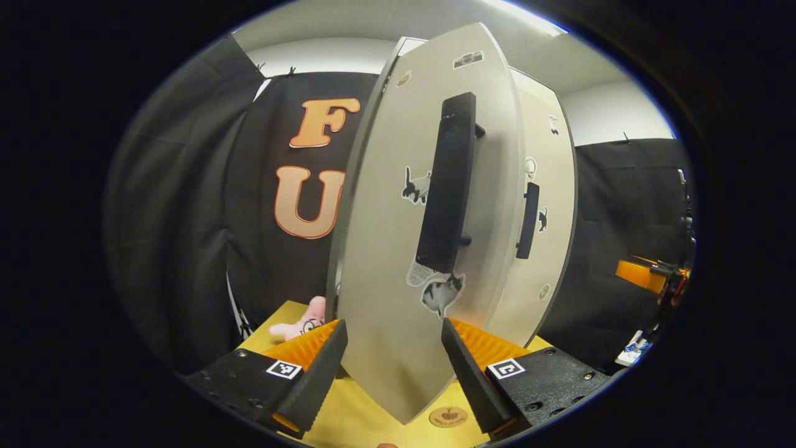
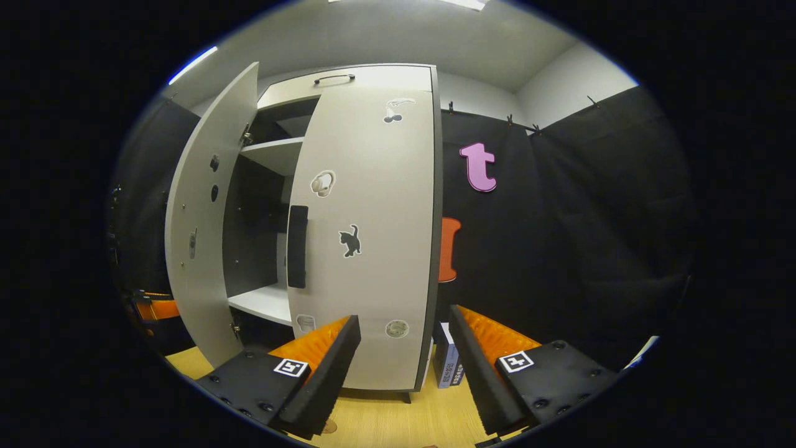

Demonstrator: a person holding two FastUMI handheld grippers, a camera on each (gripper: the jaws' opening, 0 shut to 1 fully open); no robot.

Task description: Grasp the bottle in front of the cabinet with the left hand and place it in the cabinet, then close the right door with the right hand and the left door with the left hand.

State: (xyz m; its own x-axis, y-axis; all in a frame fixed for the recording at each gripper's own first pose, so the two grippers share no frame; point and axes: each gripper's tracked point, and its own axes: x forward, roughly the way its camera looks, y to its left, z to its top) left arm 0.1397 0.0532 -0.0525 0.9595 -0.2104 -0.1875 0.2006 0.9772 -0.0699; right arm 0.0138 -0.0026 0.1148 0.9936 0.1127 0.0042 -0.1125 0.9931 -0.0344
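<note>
- Right door (image 2: pixel 367 249) lies flush, or very nearly, against the cabinet (image 2: pixel 348 78) in the right gripper view; that step looks done.
- Left door (image 1: pixel 398 249) stands swung out. In the right gripper view its inner face (image 2: pixel 199 236) is seen well away from the cabinet front, with shelves (image 2: pixel 267 302) showing in the gap.
- Bottle: cannot spot it. The open slice of cabinet shows bare shelf boards; the rest is hidden behind the right door. Nothing stands on the table (image 1: pixel 348 417) in front of the cabinet, so I judge the bottle is already inside, though that is inference only.
- Left to do, by my reading: swing the left door home.
- Left gripper (image 1: pixel 395 358): fingers spread wide, holding nothing. The lower edge of the left door sits between them, close up; whether either finger touches the panel I cannot tell. The door's dark handle (image 1: pixel 448 180) is above, not grasped.
- Right gripper (image 2: pixel 404 354): fingers likewise wide apart, empty, pointed at the lower part of the right door; contact not evident.
- Bystanders: a pink plush toy (image 1: pixel 301 323) on the table left of the cabinet, a small box (image 2: pixel 449 361) on the table beside its right side.
</note>
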